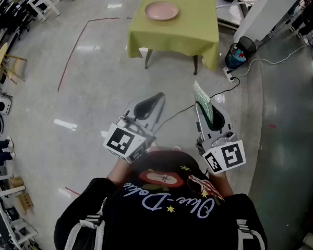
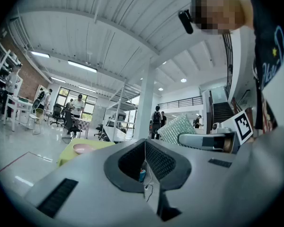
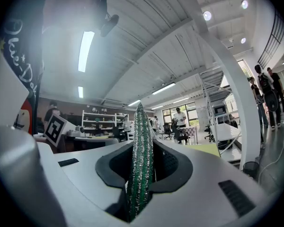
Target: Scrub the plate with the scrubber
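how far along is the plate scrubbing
Done: the scrubber is clamped in the right gripper. In hand: no scrubbing yet. The left gripper is shut and empty, and both grippers are held well short of the table. Left: reach the plate lying on the table's green cloth, then do all of the scrubbing.

A bench (image 1: 180, 38) draped in a yellow-green cloth stands at the upper middle of the head view, on a glossy grey floor (image 1: 94, 87). A thin red line (image 1: 73, 56) bends across the floor at the upper left. Right of the bench, a blue bucket-like container (image 1: 241, 53) sits at the foot of a white pillar (image 1: 274, 7), with a power strip (image 1: 228, 74) and a white cable (image 1: 274, 61) near it. A wooden stool (image 1: 10, 66) stands at the left edge.
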The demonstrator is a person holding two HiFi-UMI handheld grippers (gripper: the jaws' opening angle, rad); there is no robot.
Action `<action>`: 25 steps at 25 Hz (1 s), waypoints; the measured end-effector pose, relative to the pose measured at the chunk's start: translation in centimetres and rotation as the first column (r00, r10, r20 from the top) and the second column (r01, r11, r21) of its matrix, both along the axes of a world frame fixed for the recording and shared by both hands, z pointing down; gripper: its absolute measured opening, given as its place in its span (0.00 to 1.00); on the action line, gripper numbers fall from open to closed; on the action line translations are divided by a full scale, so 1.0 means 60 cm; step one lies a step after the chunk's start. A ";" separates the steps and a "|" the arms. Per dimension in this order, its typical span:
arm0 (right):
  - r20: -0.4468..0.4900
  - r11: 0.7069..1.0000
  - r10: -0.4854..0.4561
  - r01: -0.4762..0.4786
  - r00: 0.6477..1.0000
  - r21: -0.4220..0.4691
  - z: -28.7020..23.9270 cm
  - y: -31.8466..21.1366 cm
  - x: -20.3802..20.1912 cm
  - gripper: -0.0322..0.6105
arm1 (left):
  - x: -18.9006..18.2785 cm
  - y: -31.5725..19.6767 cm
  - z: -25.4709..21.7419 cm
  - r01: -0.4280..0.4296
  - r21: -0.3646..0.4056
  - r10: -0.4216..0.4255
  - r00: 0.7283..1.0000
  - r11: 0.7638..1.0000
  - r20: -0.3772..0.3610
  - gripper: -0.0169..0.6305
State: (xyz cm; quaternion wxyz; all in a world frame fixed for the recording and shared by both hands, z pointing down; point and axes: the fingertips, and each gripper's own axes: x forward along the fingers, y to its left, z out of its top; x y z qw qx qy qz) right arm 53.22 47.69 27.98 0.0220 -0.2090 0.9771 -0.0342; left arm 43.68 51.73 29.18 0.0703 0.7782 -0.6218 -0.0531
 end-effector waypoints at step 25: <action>0.037 0.991 0.036 -0.031 0.999 -0.128 0.076 -0.113 0.153 0.15 | 0.074 -0.050 0.051 0.104 -0.080 -0.100 0.993 0.991 0.055 0.03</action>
